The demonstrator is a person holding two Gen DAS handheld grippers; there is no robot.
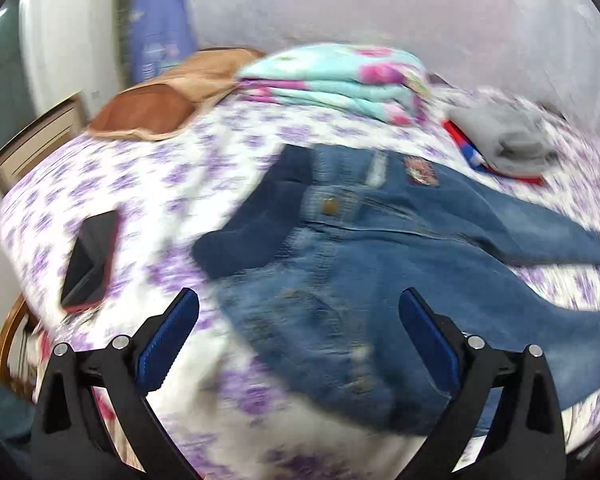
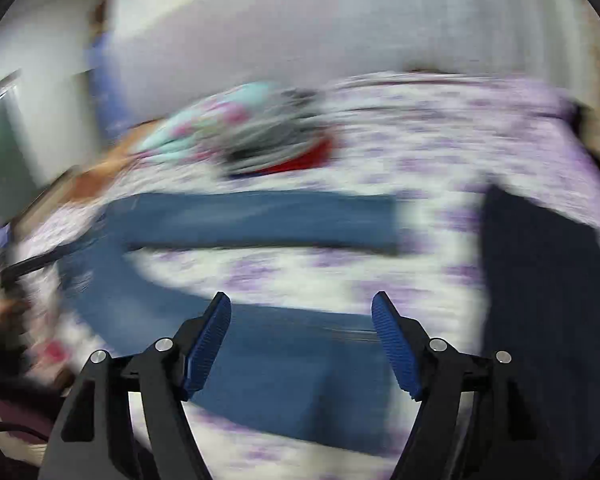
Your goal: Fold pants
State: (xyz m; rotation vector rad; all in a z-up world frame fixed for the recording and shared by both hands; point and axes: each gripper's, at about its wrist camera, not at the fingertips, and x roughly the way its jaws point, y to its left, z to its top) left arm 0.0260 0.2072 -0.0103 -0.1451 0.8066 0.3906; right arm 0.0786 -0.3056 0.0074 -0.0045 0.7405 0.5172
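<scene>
Both grippers, left [image 1: 299,336] and right [image 2: 301,340], jaws wide open, empty, above blue jeans [image 1: 340,264] spread flat on the flowery bed sheet [image 1: 148,168].

the left wrist view looks forward and down from close over the waist of the jeans [image 1: 340,248], facing the bed's [image 1: 148,168] head. the right wrist view, badly blurred, looks across the jeans' legs [image 2: 260,220] from close above. both share the jeans, the purple-flowered sheet and the folded floral blanket [image 1: 340,76].
</scene>
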